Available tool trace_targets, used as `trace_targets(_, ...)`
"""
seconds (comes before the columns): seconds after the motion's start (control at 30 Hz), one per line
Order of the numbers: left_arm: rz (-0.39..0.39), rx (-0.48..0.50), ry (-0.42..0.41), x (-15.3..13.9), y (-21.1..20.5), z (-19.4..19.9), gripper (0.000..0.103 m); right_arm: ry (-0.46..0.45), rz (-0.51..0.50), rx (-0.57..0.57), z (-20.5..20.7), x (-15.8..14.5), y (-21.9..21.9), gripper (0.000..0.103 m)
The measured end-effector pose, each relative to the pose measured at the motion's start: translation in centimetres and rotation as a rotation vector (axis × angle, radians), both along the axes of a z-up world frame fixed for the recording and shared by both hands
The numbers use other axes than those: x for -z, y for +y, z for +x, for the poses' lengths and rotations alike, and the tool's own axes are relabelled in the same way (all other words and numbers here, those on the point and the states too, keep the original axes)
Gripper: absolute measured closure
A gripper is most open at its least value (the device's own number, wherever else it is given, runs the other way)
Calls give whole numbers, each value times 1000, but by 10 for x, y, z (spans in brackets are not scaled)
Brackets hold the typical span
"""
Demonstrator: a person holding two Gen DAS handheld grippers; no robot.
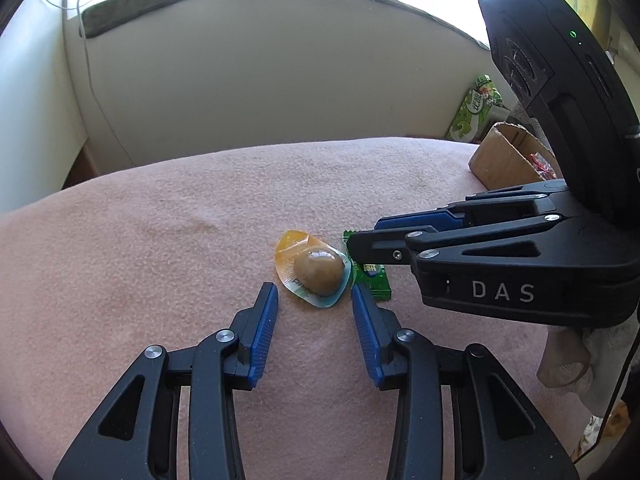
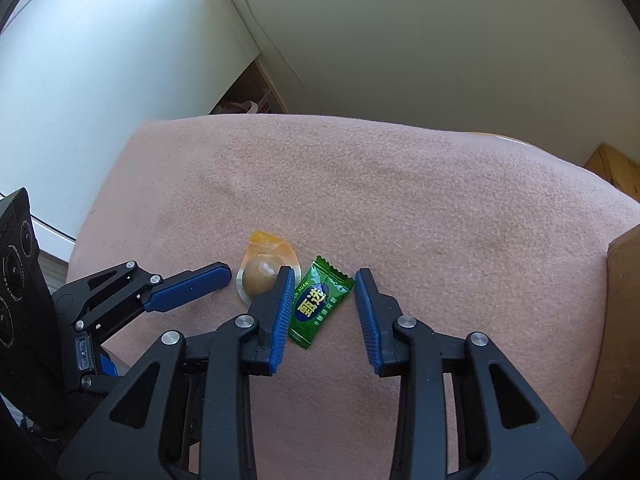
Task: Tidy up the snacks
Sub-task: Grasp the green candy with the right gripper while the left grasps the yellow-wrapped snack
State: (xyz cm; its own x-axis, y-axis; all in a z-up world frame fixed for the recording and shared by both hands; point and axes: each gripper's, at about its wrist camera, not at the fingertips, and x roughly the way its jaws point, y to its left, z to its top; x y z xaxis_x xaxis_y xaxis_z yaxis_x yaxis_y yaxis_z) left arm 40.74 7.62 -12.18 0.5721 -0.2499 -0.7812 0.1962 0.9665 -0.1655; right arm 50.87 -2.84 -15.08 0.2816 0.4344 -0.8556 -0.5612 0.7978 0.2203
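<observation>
A sealed egg-shaped snack pack (image 1: 314, 272) with an orange and blue rim lies on the pink cloth; it also shows in the right wrist view (image 2: 262, 276). A green wrapped candy (image 2: 318, 304) lies right beside it, partly hidden in the left wrist view (image 1: 370, 280). My left gripper (image 1: 314, 290) is open, just short of the egg pack. My right gripper (image 2: 322, 276) is open with its fingers on either side of the green candy, low over the cloth. It enters the left wrist view from the right (image 1: 362, 236).
The pink cloth (image 1: 160, 240) covers the table. A cardboard box (image 1: 508, 160) with red-wrapped items stands at the far right, its wall also at the right edge of the right wrist view (image 2: 624, 280). A green packet (image 1: 476, 108) leans behind it. A white wall runs behind.
</observation>
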Motion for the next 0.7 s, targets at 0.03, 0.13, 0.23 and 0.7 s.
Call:
trace_targets(0.03, 0, 0, -1, 0, 1, 0, 66, -19, -24, -4, -1, -1, 1, 81)
trace_targets(0.13, -1, -3, 0, 0, 0, 1, 66, -52, -86, -4, 1, -1, -1, 81)
trace_targets(0.23, 0, 1, 1, 0, -2, 5, 66, -28, -43, 11, 4, -4, -13, 81)
trace_targets(0.7, 20, 0, -3, 0, 4, 3, 66, 47, 27, 22, 2, 3, 3, 72)
